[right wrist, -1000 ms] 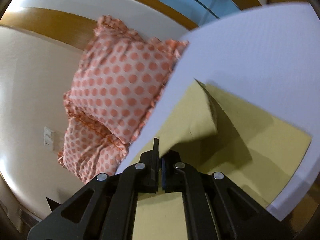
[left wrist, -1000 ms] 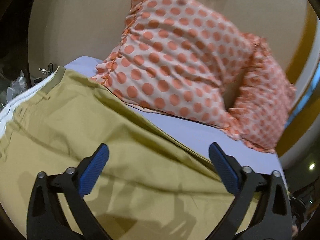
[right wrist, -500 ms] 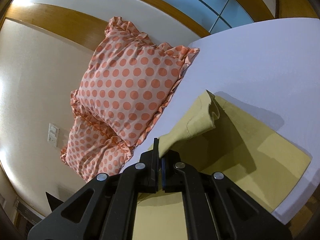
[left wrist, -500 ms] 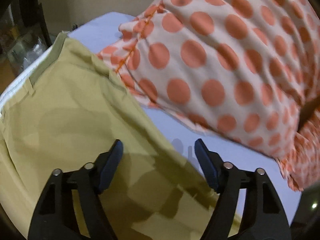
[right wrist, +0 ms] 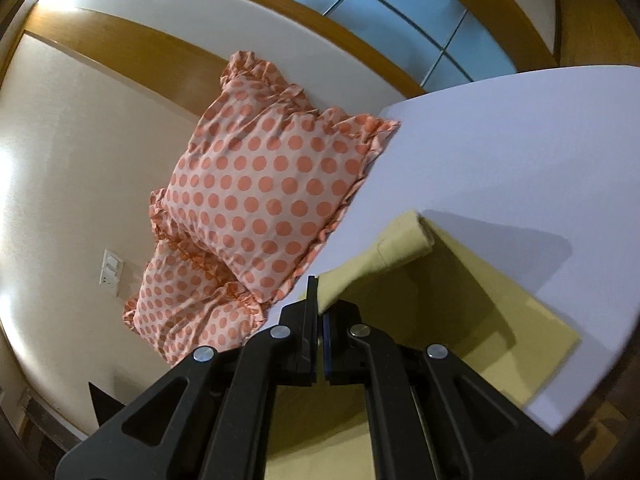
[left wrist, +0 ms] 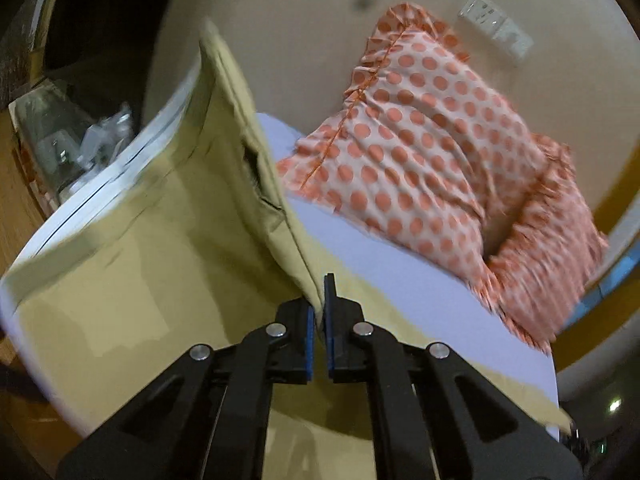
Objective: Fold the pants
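Observation:
The olive-yellow pants (left wrist: 160,240) lie on a bed with a pale lilac sheet (left wrist: 380,256). My left gripper (left wrist: 319,308) is shut on the pants' far edge near the waistband and lifts it, so the cloth stands up in a ridge. In the right wrist view my right gripper (right wrist: 319,304) is shut on another edge of the pants (right wrist: 460,292), with the leg end raised and curled over the flat part on the sheet (right wrist: 520,152).
Two orange polka-dot pillows (left wrist: 432,160) lean against the cream wall at the head of the bed, also in the right wrist view (right wrist: 264,200). The bed's edge (left wrist: 100,184) is at the left, with clutter beyond it. A window (right wrist: 392,4) is behind the bed.
My left gripper was open over the pants' edge; it has shut on the cloth and raised it. My right gripper stays shut on the pants and has lifted a little.

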### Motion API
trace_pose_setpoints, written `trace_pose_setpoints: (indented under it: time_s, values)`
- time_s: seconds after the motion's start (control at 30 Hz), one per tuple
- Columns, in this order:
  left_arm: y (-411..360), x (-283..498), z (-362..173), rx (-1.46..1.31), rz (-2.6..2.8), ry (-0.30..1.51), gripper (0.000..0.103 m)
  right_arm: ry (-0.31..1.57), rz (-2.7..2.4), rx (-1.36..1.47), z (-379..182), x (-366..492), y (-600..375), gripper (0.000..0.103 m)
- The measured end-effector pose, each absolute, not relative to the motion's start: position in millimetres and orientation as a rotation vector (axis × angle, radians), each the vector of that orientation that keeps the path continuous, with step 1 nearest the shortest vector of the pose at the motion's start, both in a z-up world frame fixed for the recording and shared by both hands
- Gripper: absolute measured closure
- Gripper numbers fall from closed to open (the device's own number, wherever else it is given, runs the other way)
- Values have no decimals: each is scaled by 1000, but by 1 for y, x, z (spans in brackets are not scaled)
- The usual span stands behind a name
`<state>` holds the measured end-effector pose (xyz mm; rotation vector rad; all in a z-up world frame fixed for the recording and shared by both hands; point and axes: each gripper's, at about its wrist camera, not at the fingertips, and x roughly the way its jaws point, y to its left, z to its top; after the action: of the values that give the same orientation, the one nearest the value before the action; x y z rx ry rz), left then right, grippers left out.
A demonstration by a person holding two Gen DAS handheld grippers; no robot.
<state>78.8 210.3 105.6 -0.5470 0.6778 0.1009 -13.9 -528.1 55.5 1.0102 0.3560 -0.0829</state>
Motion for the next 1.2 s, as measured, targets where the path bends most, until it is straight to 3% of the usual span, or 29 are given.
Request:
trace_pose_setpoints:
  time_s: [0.1, 0.37, 0.83, 0.9, 0.97, 1.2]
  values:
    - [208, 31, 73, -588, 98, 719, 98, 387, -125, 1009, 44, -19, -529, 101]
    - [208, -7, 28, -654, 77, 757, 98, 448, -182, 1016, 18, -32, -530, 101]
    - [211, -13, 17, -641, 26, 769, 97, 511, -288, 938, 17, -59, -523, 100]
    - [211, -14, 17, -633, 21, 770, 95, 495, -316, 912, 23, -66, -521, 86]
    - [210, -18, 18, -620, 16, 764, 91, 448, -400, 852, 34, -79, -520, 56]
    - [208, -36, 20, -591, 17, 738, 83, 441, -465, 810, 24, -81, -527, 56]
